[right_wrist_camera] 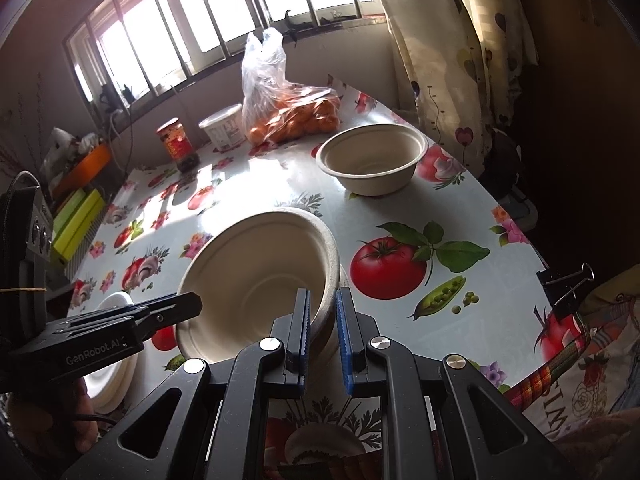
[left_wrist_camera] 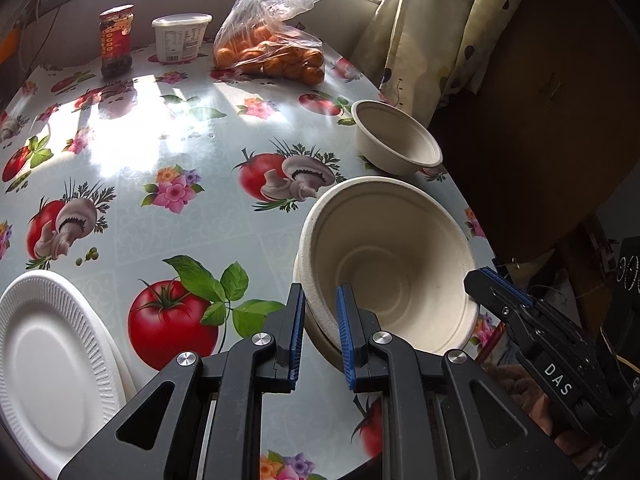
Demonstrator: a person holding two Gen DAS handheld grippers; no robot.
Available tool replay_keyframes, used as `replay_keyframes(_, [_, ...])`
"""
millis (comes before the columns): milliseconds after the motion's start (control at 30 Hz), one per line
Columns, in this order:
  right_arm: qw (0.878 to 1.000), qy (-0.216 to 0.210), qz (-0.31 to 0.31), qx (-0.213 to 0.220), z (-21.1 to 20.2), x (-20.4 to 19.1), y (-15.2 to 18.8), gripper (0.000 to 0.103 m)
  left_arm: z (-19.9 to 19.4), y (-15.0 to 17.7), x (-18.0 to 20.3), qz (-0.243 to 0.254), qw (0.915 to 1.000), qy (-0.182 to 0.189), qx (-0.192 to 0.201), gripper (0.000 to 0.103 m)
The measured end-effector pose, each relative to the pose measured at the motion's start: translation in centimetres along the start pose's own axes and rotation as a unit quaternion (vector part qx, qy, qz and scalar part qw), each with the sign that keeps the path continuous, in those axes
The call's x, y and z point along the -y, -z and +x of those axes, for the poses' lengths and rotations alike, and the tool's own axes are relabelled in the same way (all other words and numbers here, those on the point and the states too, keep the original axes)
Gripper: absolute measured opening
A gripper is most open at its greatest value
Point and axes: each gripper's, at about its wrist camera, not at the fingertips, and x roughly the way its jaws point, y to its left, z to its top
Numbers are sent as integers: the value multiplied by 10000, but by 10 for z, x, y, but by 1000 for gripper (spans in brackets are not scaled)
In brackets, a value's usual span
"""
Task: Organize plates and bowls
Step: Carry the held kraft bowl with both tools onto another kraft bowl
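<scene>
Pinching bowl rim: left hand-held gripper

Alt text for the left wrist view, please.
The left claw is shut on the near rim of a tilted beige paper bowl, with the right claw at its far side. White foam plates lie left on the tomato-print tablecloth.

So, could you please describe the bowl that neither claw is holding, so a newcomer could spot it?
Start at the bag of oranges by the window. Just in front of it, near the curtain-side table edge, the loose bowl sits alone and upright, whereas the other bowl is tilted and gripped.
</scene>
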Motion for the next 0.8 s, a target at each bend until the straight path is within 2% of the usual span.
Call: replay_keyframes(800, [9999, 109, -54, -88, 8, -1, 6, 15, 5, 0, -1, -26, 10000, -65, -46, 17])
